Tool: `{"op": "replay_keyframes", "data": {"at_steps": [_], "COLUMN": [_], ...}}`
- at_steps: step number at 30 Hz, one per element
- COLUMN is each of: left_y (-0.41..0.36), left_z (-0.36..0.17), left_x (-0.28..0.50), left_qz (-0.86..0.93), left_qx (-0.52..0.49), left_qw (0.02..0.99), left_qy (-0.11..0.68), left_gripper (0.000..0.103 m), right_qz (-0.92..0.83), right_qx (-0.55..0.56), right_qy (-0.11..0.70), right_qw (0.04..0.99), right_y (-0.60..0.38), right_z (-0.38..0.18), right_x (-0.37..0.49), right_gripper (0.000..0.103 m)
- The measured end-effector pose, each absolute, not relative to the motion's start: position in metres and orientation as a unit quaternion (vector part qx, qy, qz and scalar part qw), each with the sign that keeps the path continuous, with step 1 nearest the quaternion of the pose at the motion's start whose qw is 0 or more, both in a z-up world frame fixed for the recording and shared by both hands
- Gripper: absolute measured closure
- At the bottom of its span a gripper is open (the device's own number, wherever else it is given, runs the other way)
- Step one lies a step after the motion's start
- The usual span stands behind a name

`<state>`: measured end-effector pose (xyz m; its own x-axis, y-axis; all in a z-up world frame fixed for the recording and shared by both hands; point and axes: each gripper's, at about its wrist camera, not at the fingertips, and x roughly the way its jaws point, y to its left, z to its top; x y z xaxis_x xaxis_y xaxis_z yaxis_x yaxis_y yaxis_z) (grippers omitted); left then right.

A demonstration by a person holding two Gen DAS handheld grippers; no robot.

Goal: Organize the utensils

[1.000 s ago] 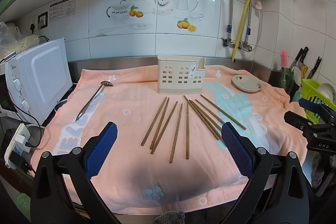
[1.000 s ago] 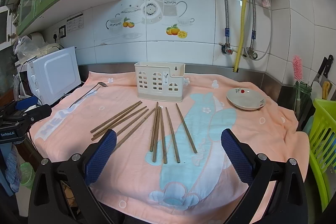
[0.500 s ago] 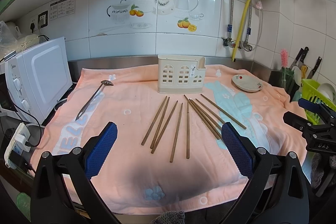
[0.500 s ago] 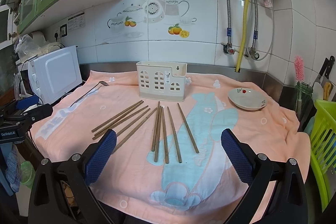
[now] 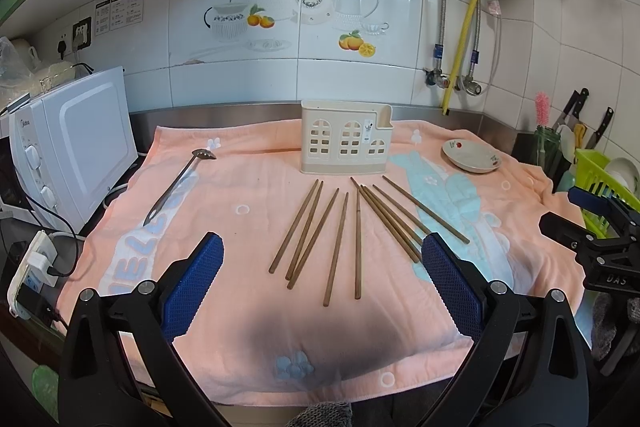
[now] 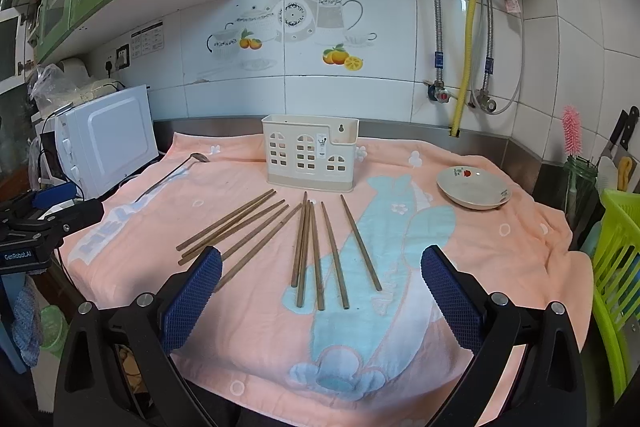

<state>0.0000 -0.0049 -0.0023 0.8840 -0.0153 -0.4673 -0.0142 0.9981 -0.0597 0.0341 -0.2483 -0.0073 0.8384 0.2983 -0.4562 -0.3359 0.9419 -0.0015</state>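
Nothing on the towel (image 5: 248,323) has shifted; only the right gripper (image 6: 321,291) has eased slightly closer, and both it and the left gripper (image 5: 322,281) hang wide open, empty. Chopsticks (image 5: 340,243) lie fanned before the holder (image 5: 345,143), spoon (image 5: 176,185) off left; pinch one stick mid-length so it stays level

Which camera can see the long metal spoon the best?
The left wrist view. There the metal spoon lies in plain sight on the pink towel, bowl and handle both clear. In the right wrist view the spoon sits far off at the left, small and thin, so its shape is harder to make out.
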Motion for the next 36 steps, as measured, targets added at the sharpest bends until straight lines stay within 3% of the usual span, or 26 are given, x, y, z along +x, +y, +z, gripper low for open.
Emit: {"op": "replay_keyframes", "data": {"at_steps": [36], "left_y": [-0.002], "left_z": [-0.008], "left_x": [0.013], "left_qz": [0.001], "left_qx": [-0.035], "left_qw": [0.966], "left_qy": [0.258], "left_gripper": [0.005], "right_qz": [0.171], "right_qx": [-0.046], "right_qy": [0.249], "right_qw": [0.952], "right_y": [-0.234], "right_z": [-0.016], "right_x": [0.045], "right_gripper": [0.006]}}
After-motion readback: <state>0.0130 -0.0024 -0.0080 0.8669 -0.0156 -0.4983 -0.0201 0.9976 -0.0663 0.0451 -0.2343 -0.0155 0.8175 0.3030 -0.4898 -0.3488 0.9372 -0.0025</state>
